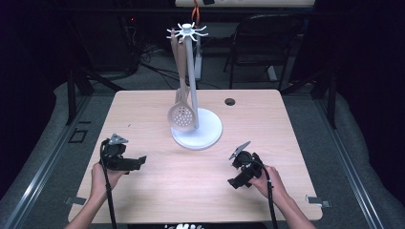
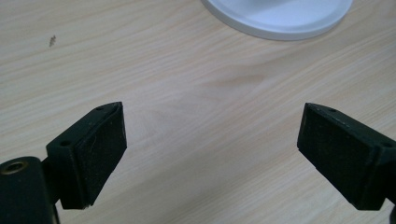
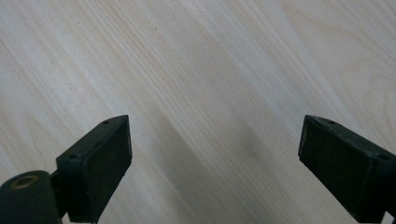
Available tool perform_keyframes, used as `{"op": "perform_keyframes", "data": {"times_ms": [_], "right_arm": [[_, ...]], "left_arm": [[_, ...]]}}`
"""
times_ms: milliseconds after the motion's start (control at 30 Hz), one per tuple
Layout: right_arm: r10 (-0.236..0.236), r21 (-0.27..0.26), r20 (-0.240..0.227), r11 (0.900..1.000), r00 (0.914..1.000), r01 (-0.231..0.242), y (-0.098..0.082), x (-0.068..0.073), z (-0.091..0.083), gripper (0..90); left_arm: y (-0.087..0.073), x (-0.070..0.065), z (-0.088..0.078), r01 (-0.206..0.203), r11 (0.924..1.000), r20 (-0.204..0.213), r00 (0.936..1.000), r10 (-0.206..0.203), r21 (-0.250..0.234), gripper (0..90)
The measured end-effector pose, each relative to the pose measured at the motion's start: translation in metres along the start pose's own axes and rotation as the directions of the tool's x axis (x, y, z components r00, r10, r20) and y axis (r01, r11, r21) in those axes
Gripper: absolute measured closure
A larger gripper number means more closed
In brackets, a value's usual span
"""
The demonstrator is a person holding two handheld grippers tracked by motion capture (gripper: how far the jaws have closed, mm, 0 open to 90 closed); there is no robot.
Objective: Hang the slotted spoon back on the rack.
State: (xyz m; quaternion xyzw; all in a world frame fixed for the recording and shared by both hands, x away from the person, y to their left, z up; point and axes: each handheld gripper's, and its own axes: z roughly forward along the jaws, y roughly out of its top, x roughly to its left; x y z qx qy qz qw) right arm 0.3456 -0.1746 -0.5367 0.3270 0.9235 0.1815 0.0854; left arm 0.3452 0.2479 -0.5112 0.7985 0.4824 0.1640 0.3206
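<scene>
Judging by the slotted spoon (image 1: 181, 116) hanging on the rack (image 1: 193, 71), you've yet to start, with left gripper (image 2: 210, 154) and right gripper (image 3: 212, 163) both spread wide, empty.

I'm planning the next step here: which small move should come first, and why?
Probably bring the left tongs forward toward the slotted spoon hanging on the white utensil stand. Both tongs are open and empty above the wooden table, and the left ones already point at the stand's base, nearer than the right tongs.
</scene>
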Motion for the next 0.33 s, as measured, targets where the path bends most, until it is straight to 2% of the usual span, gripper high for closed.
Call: {"op": "perform_keyframes", "data": {"times_ms": [100, 200, 333], "right_arm": [[0.007, -0.007, 0.0, 1.0, 1.0, -0.007, -0.0006, 0.0005, 0.0018, 9.1], [-0.004, 0.007, 0.001, 1.0, 1.0, 0.004, -0.0001, -0.0004, 0.0014, 9.1], [-0.006, 0.011, 0.001, 1.0, 1.0, 0.006, 0.0003, -0.0004, 0.0014, 9.3]], "left_arm": [[-0.0053, 0.002, 0.0036, -0.001, 0.9998, 0.004, 1.0, 0.001, 0.021, 6.0], [-0.0075, 0.0052, 0.0049, 0.011, 0.9999, 0.002, 0.9999, -0.011, 0.012, 5.3], [-0.0084, 0.0086, 0.0076, 0.015, 0.9996, 0.008, 0.9998, -0.016, 0.025, 4.7]]}}
